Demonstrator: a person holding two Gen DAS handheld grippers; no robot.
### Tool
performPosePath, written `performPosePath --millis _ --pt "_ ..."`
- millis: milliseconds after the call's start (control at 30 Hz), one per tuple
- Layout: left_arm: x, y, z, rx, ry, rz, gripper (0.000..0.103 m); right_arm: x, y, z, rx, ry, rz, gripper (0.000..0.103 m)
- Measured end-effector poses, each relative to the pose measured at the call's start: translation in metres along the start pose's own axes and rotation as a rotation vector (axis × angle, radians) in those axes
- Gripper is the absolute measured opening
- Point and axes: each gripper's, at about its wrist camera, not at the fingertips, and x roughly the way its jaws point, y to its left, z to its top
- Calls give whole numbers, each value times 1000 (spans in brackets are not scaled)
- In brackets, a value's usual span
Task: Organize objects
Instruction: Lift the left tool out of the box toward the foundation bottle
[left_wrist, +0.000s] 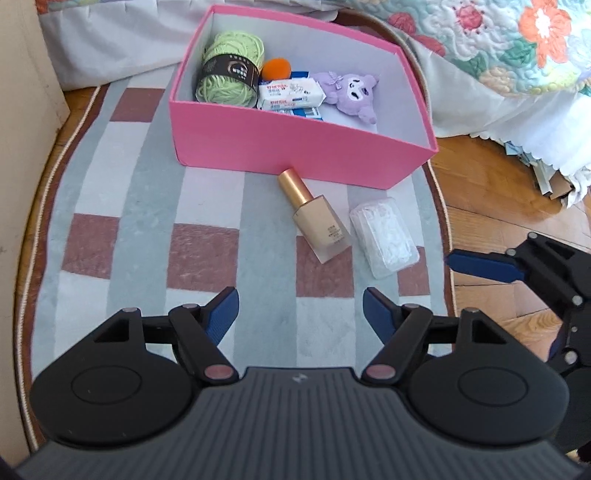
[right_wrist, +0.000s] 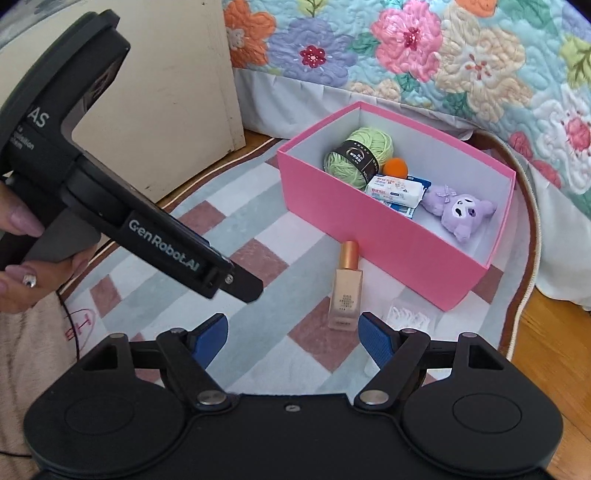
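A pink box (left_wrist: 295, 147) (right_wrist: 369, 236) stands on the rug. It holds green yarn (left_wrist: 229, 70) (right_wrist: 354, 155), an orange ball (left_wrist: 277, 68) (right_wrist: 396, 167), a tissue packet (left_wrist: 290, 92) (right_wrist: 395, 190) and a purple plush (left_wrist: 347, 90) (right_wrist: 461, 210). In front of the box lie a beige bottle with a gold cap (left_wrist: 317, 218) (right_wrist: 345, 291) and a clear plastic packet (left_wrist: 384, 236) (right_wrist: 410, 315). My left gripper (left_wrist: 299, 299) hangs open short of the bottle, with nothing between its fingers. My right gripper (right_wrist: 291, 321) is open and empty too, and the bottle's base sits just beyond its right fingertip.
The checked rug (left_wrist: 147, 221) has a raised cord border. Wooden floor (left_wrist: 498, 184) lies to its right. A quilted bed (right_wrist: 406, 55) runs behind the box, and a cream cabinet (right_wrist: 166, 92) stands at the left. A hand (right_wrist: 22, 221) holds the left gripper's handle.
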Motion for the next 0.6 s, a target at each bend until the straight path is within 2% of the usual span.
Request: performPosePath --millis 167,300,433,533,600 --pt "31 7 3 -38 -13 -4 72 30 -4 -5 -10 -27 -42 81" --pt "50 16 5 -68 -47 -84 71 62 -12 -8 4 -35 -63 77" --pt "63 17 10 -71 -91 -81 70 95 -17 -8 24 -18 -98 69" --pt "74 23 11 -86 -121 -104 67 115 -20 -8 25 24 -78 51" --pt "80 31 11 -121 -117 -135 65 123 -15 -7 -1 35 -124 50"
